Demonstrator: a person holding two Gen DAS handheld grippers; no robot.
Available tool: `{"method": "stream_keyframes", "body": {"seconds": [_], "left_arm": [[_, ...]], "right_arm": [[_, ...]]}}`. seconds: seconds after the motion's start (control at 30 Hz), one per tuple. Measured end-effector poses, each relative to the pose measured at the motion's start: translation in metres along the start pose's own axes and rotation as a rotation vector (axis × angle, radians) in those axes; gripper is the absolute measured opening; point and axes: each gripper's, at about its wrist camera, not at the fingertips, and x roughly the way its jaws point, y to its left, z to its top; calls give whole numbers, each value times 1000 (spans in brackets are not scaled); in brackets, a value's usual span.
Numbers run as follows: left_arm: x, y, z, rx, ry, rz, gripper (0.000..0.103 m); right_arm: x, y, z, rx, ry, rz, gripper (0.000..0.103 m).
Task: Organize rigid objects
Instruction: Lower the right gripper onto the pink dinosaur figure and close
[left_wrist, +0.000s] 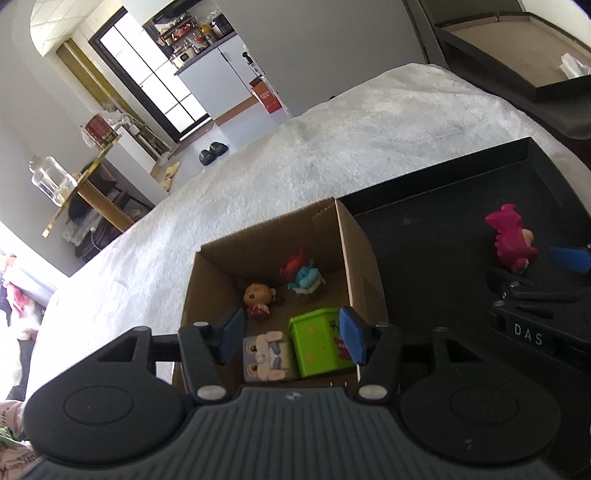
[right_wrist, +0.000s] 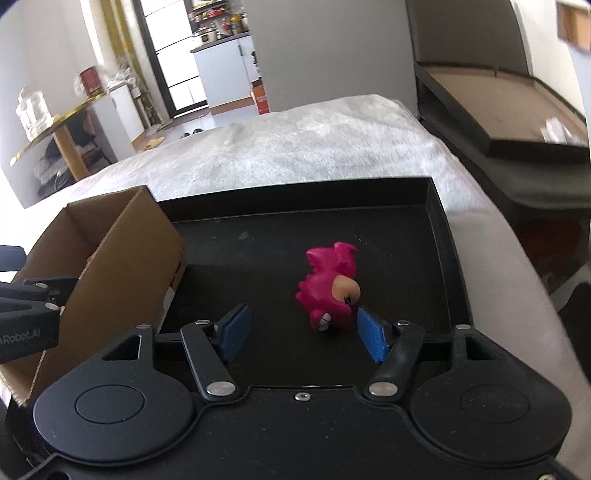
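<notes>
White fuzzy blanket covers the bed, runs far and left. Far left: gold-edged side table with clear glass jar on top, red tin further back. Dark-framed glass door bright in far background. White kitchen cabinet beside it, clutter of jars and pots on top, too small to tell apart. Orange carton on floor near cabinet. Pair of dark slippers on floor, tan slippers left of them. Far right: dark bed frame with brown board, crumpled clear plastic on it. Grey wall behind.
</notes>
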Motion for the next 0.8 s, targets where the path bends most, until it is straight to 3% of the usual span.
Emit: {"method": "stream_keyframes", "body": {"seconds": [0.17,0.6,0.63,0.7,0.8], "left_arm": [[2,-6,5,38,-16,42,60],[0,-23,18,115,-52,107,65],[-1,-24,19,117,-54,108,66],[-3,-26,21,124,-60,114,66],[-8,-26,22,125,-73,110,67]], "right_arm": [[4,1,3,-4,-35,-2,77],[30,-10,5,56,-25,-12,76],[32,-10,4,60,-23,-9,69],[33,-12,2,66,-12,-8,44],[29,-10,2,39,-1,-29,45]]}}
